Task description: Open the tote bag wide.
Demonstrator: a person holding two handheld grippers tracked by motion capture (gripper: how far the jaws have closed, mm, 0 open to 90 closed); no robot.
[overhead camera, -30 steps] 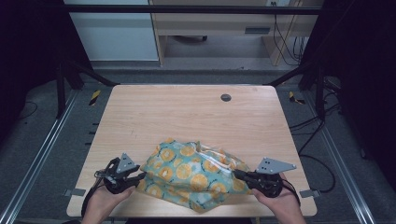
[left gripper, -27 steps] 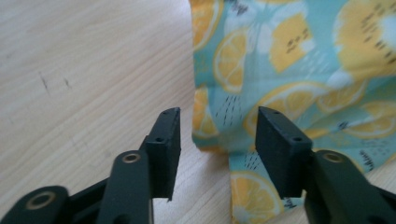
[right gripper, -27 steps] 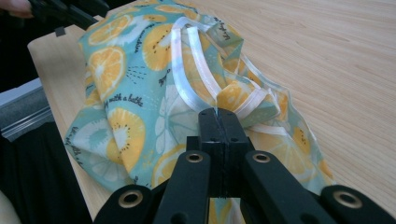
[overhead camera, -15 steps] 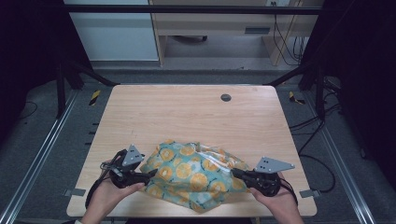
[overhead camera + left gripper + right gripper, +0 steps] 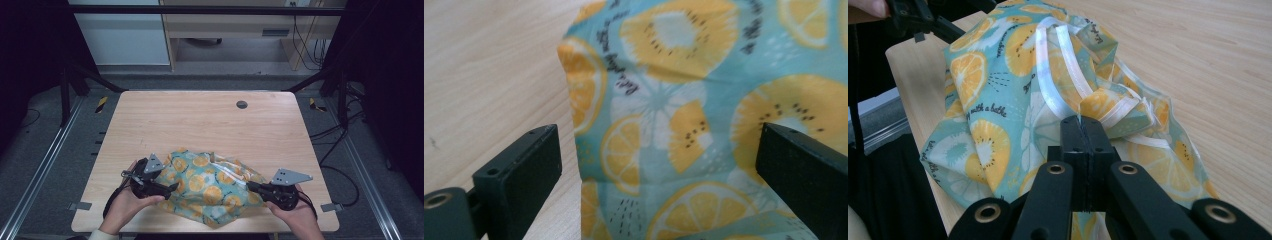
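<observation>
The left gripper [image 5: 172, 187] has shifted inward onto the fruit-print cloth [image 5: 212, 187], its jaws just opened and now spread, gripping nothing. The right gripper [image 5: 250, 186] pinches the cloth's white-trimmed edge; pulling now risks dragging the bundle off the tabletop [image 5: 200, 120].

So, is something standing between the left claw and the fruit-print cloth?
No, nothing visible. The left claw has just opened, and the fruit-print cloth lies directly before its jaws on the table.
</observation>
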